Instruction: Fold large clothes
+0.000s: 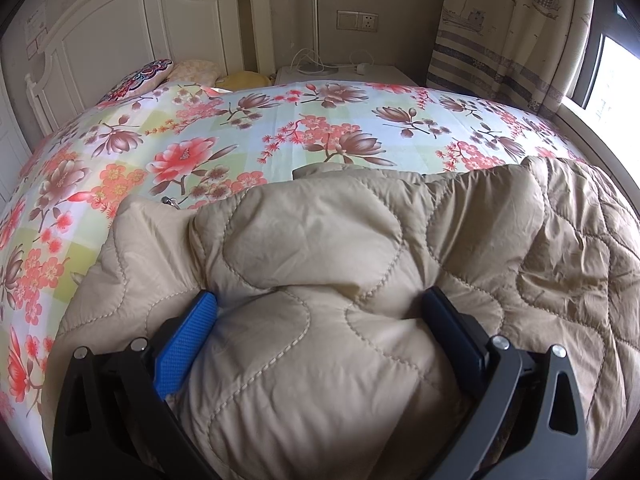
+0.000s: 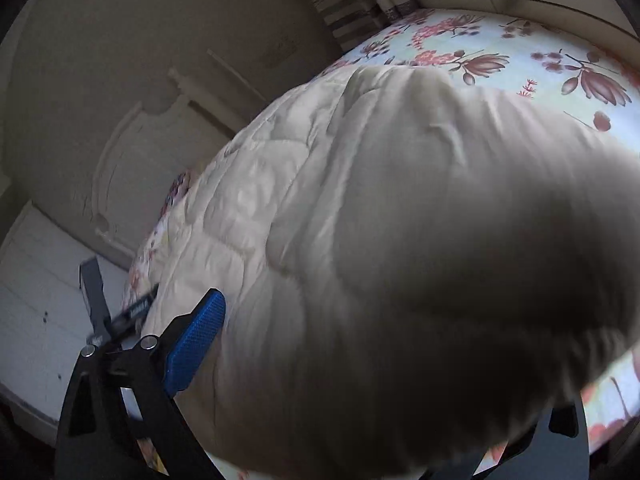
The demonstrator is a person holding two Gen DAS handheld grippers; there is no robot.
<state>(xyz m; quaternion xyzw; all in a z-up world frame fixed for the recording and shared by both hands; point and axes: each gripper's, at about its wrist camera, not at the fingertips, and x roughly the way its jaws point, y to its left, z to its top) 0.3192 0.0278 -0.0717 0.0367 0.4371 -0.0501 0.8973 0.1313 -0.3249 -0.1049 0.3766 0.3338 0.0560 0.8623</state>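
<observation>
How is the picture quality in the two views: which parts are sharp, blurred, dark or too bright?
Left wrist view: sharp and evenly lit; the quilted beige jacket and floral bedsheet are clear, the window is overexposed, and fisheye bends the bed edge. Right wrist view: the jacket fold near the lens is a dark, unfocused blur hiding one finger of the right gripper; the window at the top glares.

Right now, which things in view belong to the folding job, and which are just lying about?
Job:
- quilted beige coat
- left tongs, fingers either side of a bunched fold
- right tongs, largely hidden by fabric

Lying about:
- floral bedsheet
- patterned cushion
- yellow cushion
- nightstand
- curtain
</observation>
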